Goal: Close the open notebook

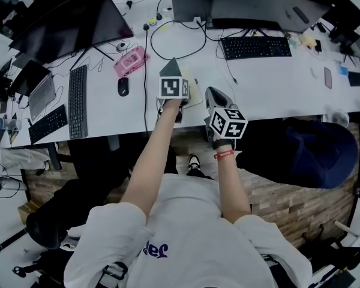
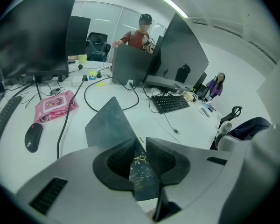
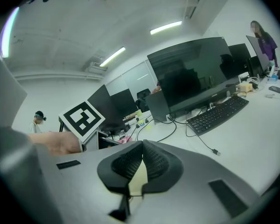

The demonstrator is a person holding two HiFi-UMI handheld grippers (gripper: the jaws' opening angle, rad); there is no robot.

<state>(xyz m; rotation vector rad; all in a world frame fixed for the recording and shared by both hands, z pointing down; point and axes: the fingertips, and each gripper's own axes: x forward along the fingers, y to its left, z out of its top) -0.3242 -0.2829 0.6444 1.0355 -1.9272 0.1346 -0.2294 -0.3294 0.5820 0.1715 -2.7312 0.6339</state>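
Counter [image 1: 276,83]: white, spans the upper half of the head view.
Notebook [image 1: 194,92]: open, at the counter's near edge in the centre of the head view, between the two claws.
Cover [image 2: 106,122]: dark, raised at a slant above the pale pages; a gold pattern shows on it near the pads.
Left claw [image 2: 140,142]: released; the pads stand apart with the cover between them, and no pinch is visible.
Right claw [image 3: 142,143]: clenched; the tips meet on a cream page [image 3: 137,171] at the notebook's right side.
Mouse [image 1: 123,86]: black, left of the notebook and apart from it.
Pink pack [image 1: 131,61]: just above the mouse in the frame.
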